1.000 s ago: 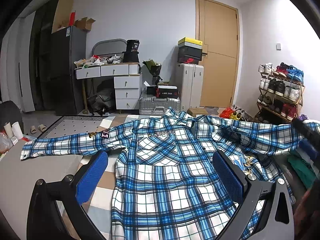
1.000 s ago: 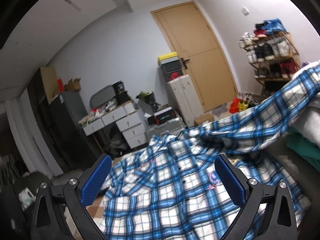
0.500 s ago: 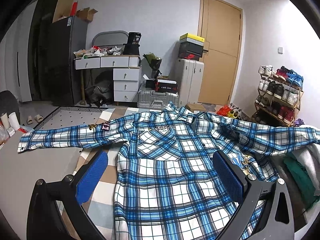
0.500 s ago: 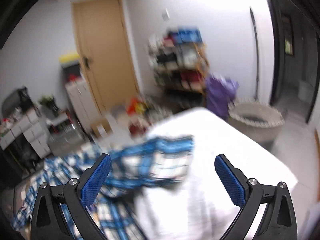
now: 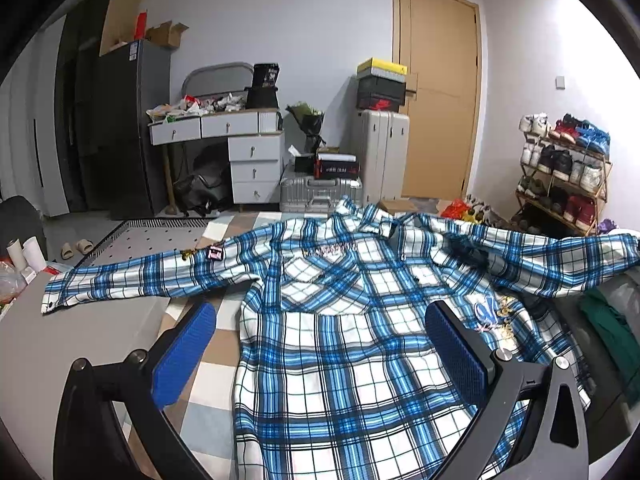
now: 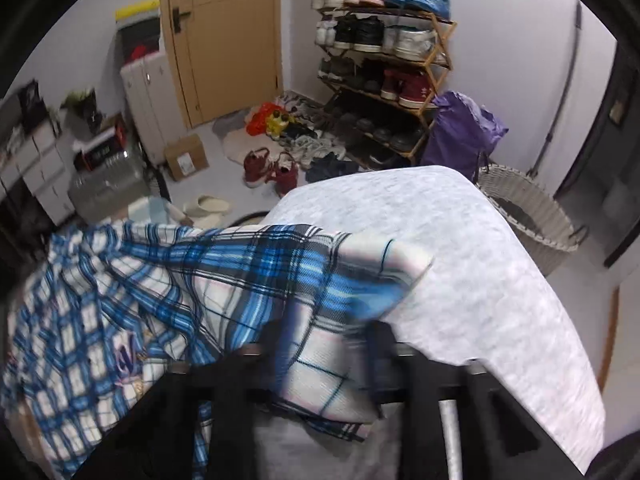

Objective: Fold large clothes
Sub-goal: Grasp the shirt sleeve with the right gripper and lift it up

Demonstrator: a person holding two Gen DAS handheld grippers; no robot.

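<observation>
A blue and white plaid shirt (image 5: pixel 344 344) lies spread face up on the bed, collar toward the door, both sleeves stretched out sideways. My left gripper (image 5: pixel 320 344) is open and hovers above the shirt's lower body, holding nothing. In the right wrist view my right gripper (image 6: pixel 320 340) is shut on the cuff end of the shirt's right sleeve (image 6: pixel 320 280), which lies over a white pillow (image 6: pixel 480 264). The cloth hides the fingertips.
A grey block (image 5: pixel 60 344) lies under the left sleeve. Green clothes (image 5: pixel 608 332) lie at the bed's right side. A shoe rack (image 6: pixel 384 60), a purple bag (image 6: pixel 460 128) and a wicker basket (image 6: pixel 528 212) stand beyond the bed. Drawers (image 5: pixel 248 160) and suitcases (image 5: pixel 380 156) line the far wall.
My right gripper swung right to the sleeve end on the pillow and closed on the cuff. The left gripper stayed open, rising slightly above the shirt.
</observation>
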